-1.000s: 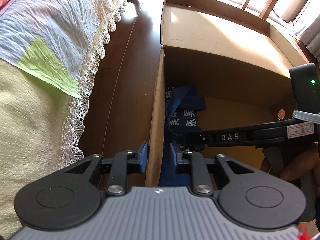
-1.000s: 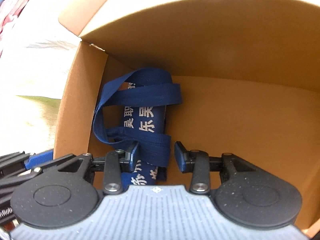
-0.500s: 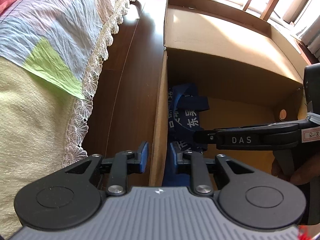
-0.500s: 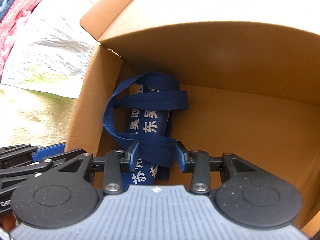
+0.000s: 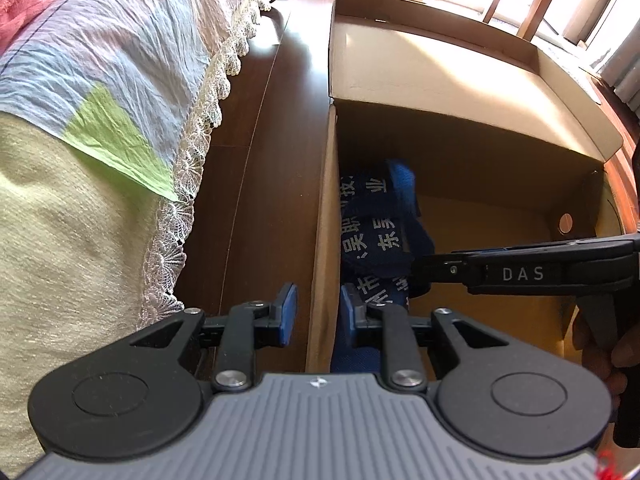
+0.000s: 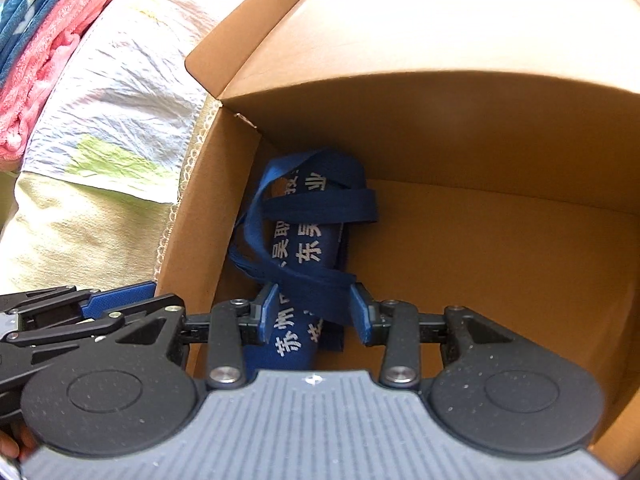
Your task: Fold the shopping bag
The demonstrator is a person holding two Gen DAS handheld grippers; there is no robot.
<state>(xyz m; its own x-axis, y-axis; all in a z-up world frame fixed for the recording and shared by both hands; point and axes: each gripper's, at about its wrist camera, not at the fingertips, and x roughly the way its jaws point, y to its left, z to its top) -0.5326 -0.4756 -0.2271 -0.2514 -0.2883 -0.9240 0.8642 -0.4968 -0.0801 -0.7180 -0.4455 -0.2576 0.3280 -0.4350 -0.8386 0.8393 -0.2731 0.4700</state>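
Observation:
A folded dark blue shopping bag (image 5: 376,236) with white lettering lies in the left corner of an open cardboard box (image 5: 440,80), its straps wrapped round it. My left gripper (image 5: 318,314) straddles the box's left wall; its jaws are opening and the pads stand clear of the cardboard. My right gripper (image 6: 314,312) points down into the box (image 6: 200,220) over the near part of the bag (image 6: 304,248). It is open, and a strap crosses the gap between its fingers. Its tip (image 5: 420,276) reaches the bag from the right in the left wrist view.
A bed with a patchwork quilt (image 5: 100,60) and lace trim runs along the left, with dark wooden floor (image 5: 260,160) between it and the box. A pink blanket (image 6: 40,80) lies on the bed. Wooden table legs (image 5: 536,0) stand beyond the box. The box floor right of the bag is bare.
My right gripper has moved left across the box, from beside the bag to over it, so the strap now lies between its fingers. The left gripper's jaws have widened slightly around the box wall.

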